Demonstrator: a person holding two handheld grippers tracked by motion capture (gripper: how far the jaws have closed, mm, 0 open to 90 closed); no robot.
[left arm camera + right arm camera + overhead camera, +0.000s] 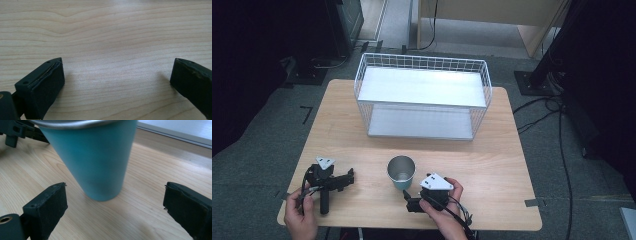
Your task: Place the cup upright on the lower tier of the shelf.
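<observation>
Right gripper [115,205] sitting low on the table [492,165], jaws spread wide with nothing pinched, pointed straight at the cup [92,160]. Not touching it yet, pads clear on both sides.

Going big to small: wire rack [422,95] up at 12 o'clock, well apart from everything. Then the cup [401,172], dead centre near the front edge, upright, teal outside with a bare metal rim and inside. Right gripper [414,204] just beside it at about 5 o'clock. Left gripper [346,180] off at 9 o'clock, also gaping open [117,82] over bare wood, holding nothing.

Handling guess: looks like a thin steel tumbler, so stiff, light, not fragile, probably empty. Smooth tapered wall though, so likely slippery and prone to squirting downward out of a grip. Best bet: squeeze across the wall mid-height or a bit higher, where wider. Easy to tip if nudged first.
</observation>
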